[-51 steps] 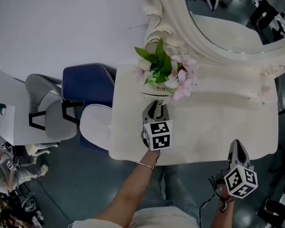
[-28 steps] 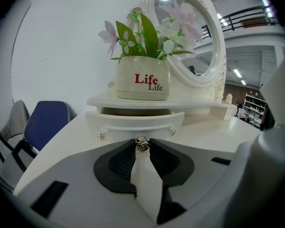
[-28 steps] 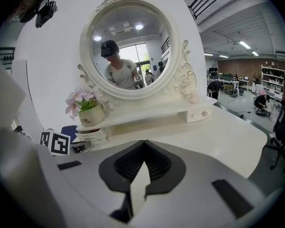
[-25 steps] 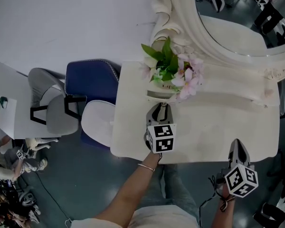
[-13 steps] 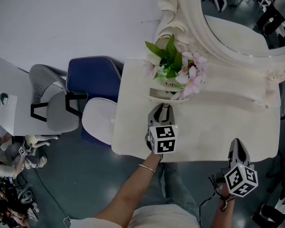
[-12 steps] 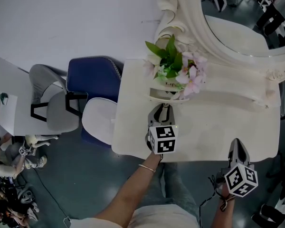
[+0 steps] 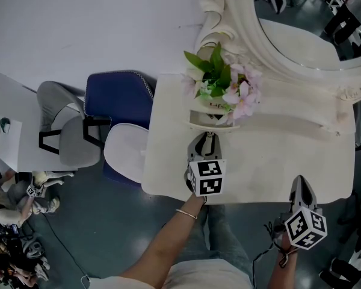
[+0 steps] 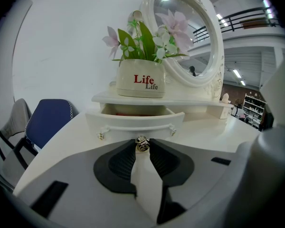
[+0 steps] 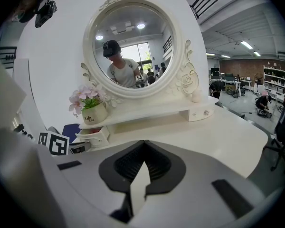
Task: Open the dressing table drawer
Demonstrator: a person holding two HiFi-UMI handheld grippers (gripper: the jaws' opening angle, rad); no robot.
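Knob [image 8: 142,145] of the drawer [image 8: 133,121] is clamped in the left tongs [image 8: 142,141], a grip suited to pulling. The drawer stands partly out from under a shelf [image 8: 133,99] at the back of the bench [image 8: 213,134]. The right tongs [image 9: 144,142], closed and empty, wait near the bench's front edge. A flowerpot [image 8: 141,82] tops the shelf, mirror [image 8: 190,42] behind. The drawer's inside is mostly hidden; something red shows.
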